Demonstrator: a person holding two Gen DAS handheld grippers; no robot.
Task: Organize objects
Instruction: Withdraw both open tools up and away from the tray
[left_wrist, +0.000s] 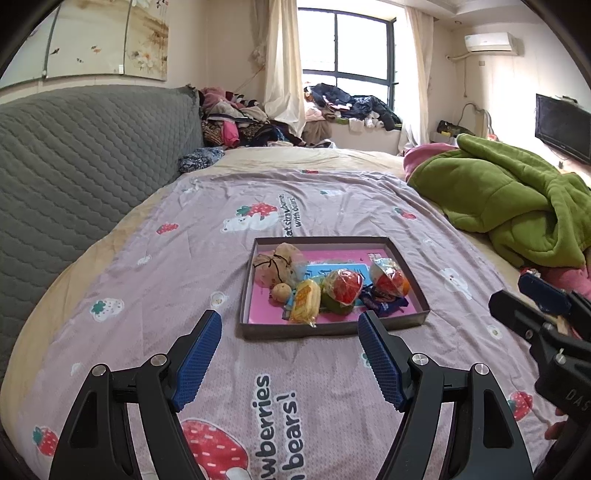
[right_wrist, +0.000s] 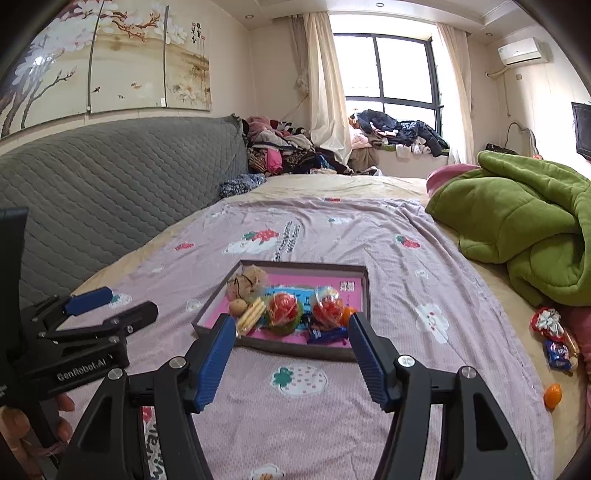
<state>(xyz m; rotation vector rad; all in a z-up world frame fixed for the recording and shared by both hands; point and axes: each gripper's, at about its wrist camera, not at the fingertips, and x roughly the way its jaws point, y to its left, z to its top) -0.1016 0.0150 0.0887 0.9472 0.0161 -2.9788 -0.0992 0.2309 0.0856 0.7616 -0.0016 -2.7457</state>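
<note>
A dark shallow tray (left_wrist: 332, 330) (right_wrist: 295, 349) with a pink lining lies on the strawberry-print bedspread. It holds a beige string-tied pouch (left_wrist: 277, 264), a small brown nut (left_wrist: 280, 291), a yellow biscuit pack (left_wrist: 304, 304), two red-wrapped fruits (left_wrist: 343, 288) (right_wrist: 282, 308), a small orange (left_wrist: 405, 286) and a blue candy wrapper (right_wrist: 327, 334). My left gripper (left_wrist: 289, 315) (right_wrist: 131, 300) hovers open and empty before the tray's near rim. To its right, my right gripper (right_wrist: 291, 318) (left_wrist: 517, 295) also stands open with nothing between its blue pads.
Loose on the bed at the right lie a red-and-white packet (right_wrist: 548, 323), a blue candy (right_wrist: 559, 354) and an orange (right_wrist: 553, 396). A crumpled green blanket (right_wrist: 517, 229) fills the right side. A grey quilted headboard (left_wrist: 92, 155) runs along the left. Clothes pile up at the back.
</note>
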